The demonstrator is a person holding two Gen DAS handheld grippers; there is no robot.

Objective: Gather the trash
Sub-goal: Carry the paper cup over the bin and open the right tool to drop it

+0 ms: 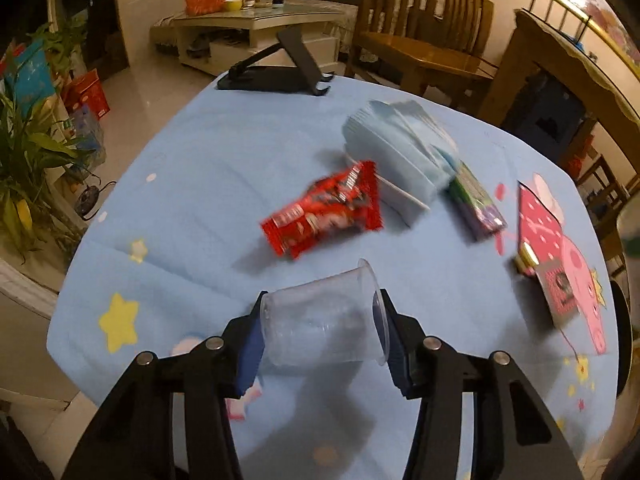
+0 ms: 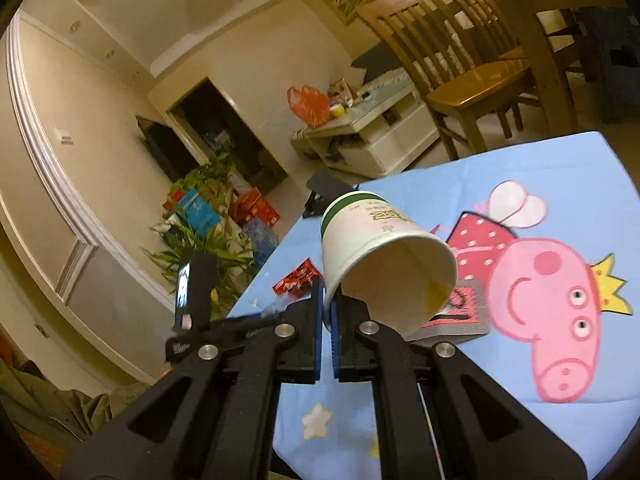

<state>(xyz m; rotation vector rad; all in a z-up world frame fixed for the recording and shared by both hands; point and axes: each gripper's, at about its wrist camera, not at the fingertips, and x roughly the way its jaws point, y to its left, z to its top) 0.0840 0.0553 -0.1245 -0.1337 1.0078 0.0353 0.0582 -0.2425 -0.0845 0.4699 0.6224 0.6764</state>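
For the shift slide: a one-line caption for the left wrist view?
Left gripper closed around a clear plastic cup lying sideways on the blue tablecloth.

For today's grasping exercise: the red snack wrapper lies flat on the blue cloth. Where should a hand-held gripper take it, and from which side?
Probably at the near crimped end of the red snack wrapper, coming down from above. It lies flat and thin, so a side approach finds no edge; that end is free, while the far end lies close to the blue pack.
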